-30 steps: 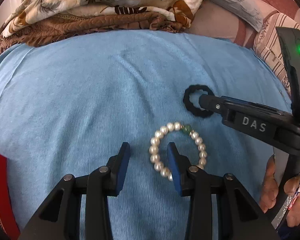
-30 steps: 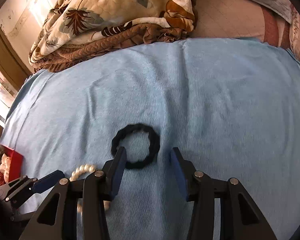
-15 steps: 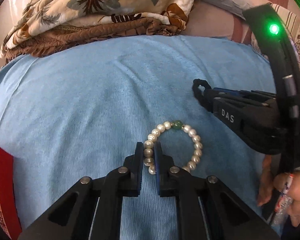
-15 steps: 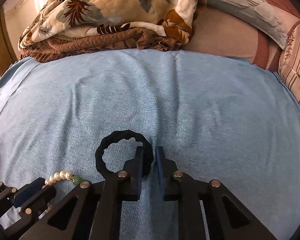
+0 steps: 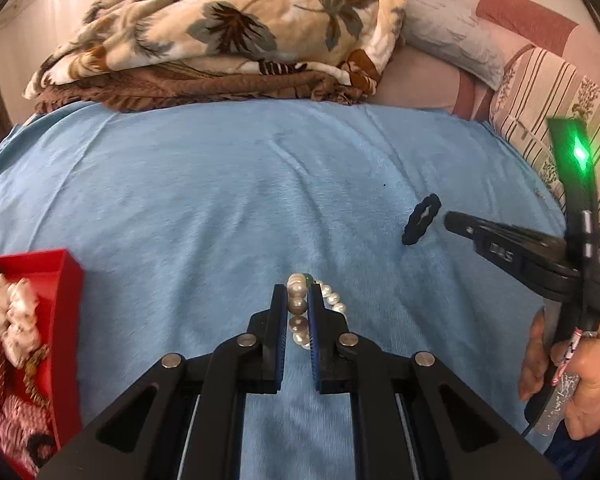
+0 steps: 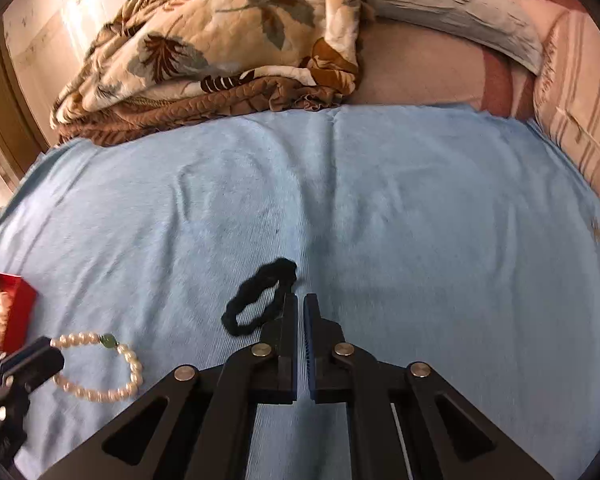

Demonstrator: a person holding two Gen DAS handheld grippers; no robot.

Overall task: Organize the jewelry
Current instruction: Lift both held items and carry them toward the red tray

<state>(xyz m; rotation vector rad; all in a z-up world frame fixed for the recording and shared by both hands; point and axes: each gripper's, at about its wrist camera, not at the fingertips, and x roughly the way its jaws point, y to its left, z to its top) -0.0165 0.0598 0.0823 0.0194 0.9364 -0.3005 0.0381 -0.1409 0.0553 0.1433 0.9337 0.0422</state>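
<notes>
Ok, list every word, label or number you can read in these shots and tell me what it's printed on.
"DAS", faint and blurred, white lettering on the side of the right gripper as seen from the left wrist view; it reads only roughly.
No other text is legible: the red box, pearl bracelet and black hair tie show no readable print.

One bracelet (image 5: pixel 298 312) (pearl), one hair tie (image 6: pixel 258 298).

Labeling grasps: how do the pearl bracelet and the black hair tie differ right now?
The pearl bracelet is white beads with one green bead; the black hair tie is plain dark braid. The left gripper pinches the bracelet, the right gripper the tie. Both are loops held at one edge.
</notes>
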